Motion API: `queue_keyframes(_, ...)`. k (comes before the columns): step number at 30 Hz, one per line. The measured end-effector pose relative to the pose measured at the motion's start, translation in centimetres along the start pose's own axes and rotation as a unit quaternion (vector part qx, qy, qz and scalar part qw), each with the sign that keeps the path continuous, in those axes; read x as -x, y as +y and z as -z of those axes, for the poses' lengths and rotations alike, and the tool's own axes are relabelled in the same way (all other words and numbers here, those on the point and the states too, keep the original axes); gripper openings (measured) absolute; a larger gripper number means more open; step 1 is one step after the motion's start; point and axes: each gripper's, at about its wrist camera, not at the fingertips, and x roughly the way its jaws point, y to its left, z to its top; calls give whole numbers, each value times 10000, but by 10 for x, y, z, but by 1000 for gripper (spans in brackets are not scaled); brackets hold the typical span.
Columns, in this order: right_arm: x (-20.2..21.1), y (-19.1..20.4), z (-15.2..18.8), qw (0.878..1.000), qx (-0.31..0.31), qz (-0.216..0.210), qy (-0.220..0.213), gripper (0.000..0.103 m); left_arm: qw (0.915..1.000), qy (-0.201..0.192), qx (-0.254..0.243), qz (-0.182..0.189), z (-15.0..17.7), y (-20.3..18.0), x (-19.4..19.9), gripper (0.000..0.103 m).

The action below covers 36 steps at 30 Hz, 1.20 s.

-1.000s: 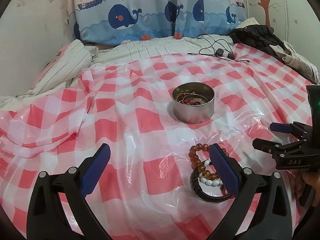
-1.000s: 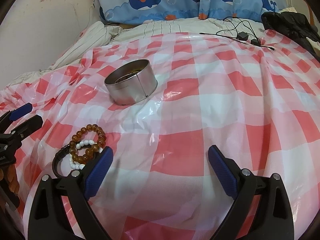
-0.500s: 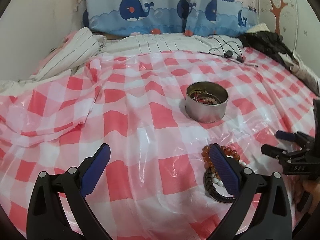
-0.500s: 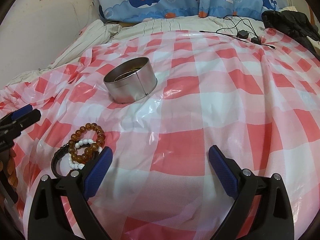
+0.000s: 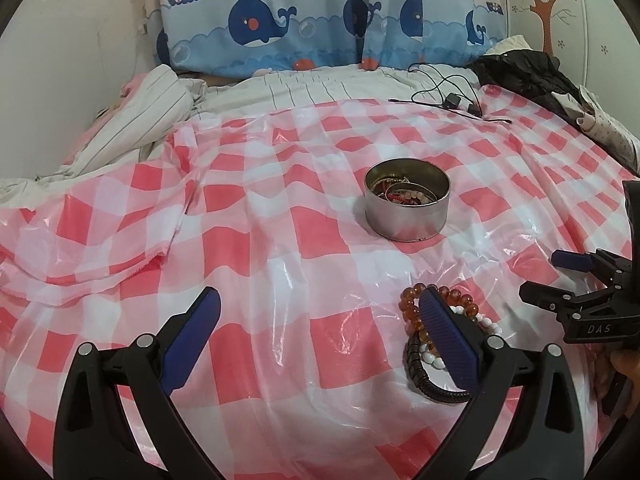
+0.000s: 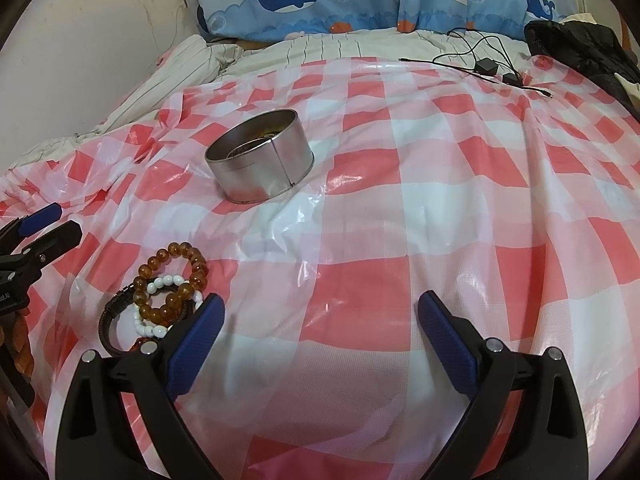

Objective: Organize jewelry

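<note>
A round metal tin with jewelry inside sits on the red-checked plastic sheet; it also shows in the right wrist view. Nearer lie an amber bead bracelet, a white bead bracelet and a black braided bracelet, piled together. In the left wrist view the pile lies partly behind my right-hand finger. My left gripper is open and empty just left of the pile. My right gripper is open and empty just right of it.
A striped blanket is bunched at the far left. Black cables with adapters and dark clothing lie at the far right. A whale-print curtain hangs behind. The sheet is wrinkled and glossy.
The left gripper has pulled back and turned slightly, so the tin and bracelets shifted in its view. The right gripper has barely moved. Both stay open.
</note>
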Motion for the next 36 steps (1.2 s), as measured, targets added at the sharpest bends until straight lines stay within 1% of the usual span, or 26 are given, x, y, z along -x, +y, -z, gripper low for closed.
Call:
queue_keyframes(11,0,0,0,10000,-1,2,1,94,10000,2,-21,-10,0,-1,1,95)
queue_keyframes(17,1,0,1,10000,2,-6,-30,94,10000,-19,95,-3,-1,2,2,95)
queue_keyframes(19,-1,0,1,10000,18,5,-12,94,9997,-38,234,63,-1,7,3,95)
queue_keyframes(21,0,0,2,10000,25,8,-9,94,9995,-41,245,210,-1,9,2,95)
queue_keyframes(23,-1,-1,1,10000,24,1,2,94,9991,-38,57,420,-1,1,0,95)
queue_keyframes(25,-1,-1,1,10000,28,1,17,94,9978,-16,-322,571,0,-15,-4,95)
queue_keyframes(27,-1,-1,1,10000,19,-8,28,94,9960,5,-592,673,-1,-30,-8,95)
queue_keyframes(29,-2,-1,1,10000,16,-7,34,94,9945,46,-785,694,-4,-41,-16,95)
queue_keyframes(31,-3,0,1,10000,19,-12,48,94,9941,99,-936,540,-7,-49,-23,95)
queue_keyframes(32,-3,-1,1,10000,15,-18,51,94,9932,117,-1103,347,-9,-54,-27,95)
queue_keyframes(35,-4,-1,0,10000,-12,-55,75,94,9874,315,-1553,-45,-12,-62,-40,95)
queue_keyframes(36,-4,-2,0,9999,-18,-63,85,94,9854,392,-1650,-155,-12,-64,-44,93)
